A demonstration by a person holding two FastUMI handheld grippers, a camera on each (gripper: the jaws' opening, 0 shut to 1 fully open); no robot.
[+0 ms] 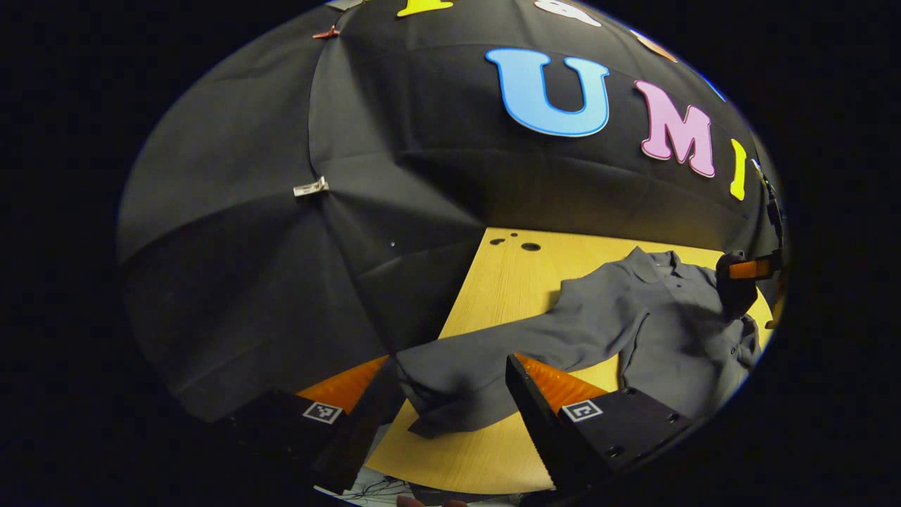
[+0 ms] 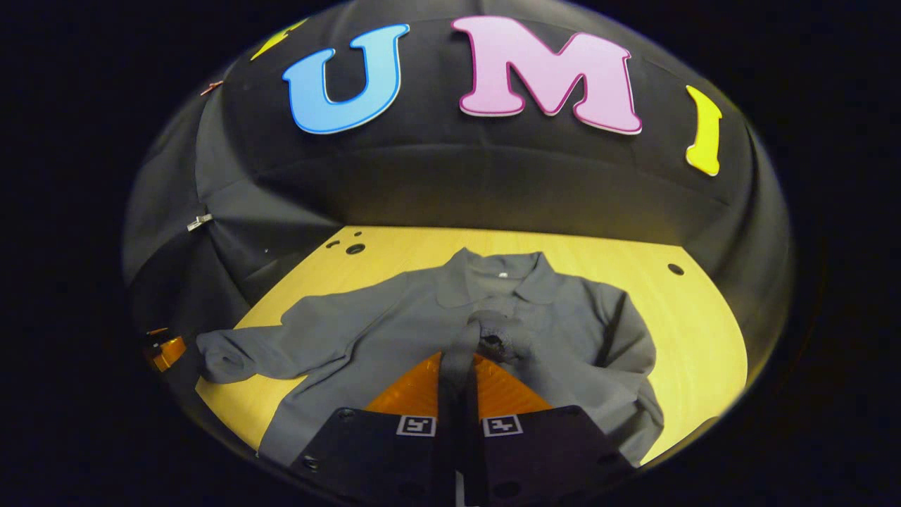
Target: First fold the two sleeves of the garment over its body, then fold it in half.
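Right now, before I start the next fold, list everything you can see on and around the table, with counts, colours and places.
shirt: one, grey, spread collar-up on the table; one sleeve drawn over its front, the other sleeve stretched out sideways to the table's edge.
table: one, light wood, under the shirt, a few dark holes near its far corners.
wall cloth: black, behind and beside the table, with small clips on it.
left tool: one, open, its fingers either side of the outstretched sleeve's cuff.
right tool: one, shut on the sleeve lying over the shirt's front.
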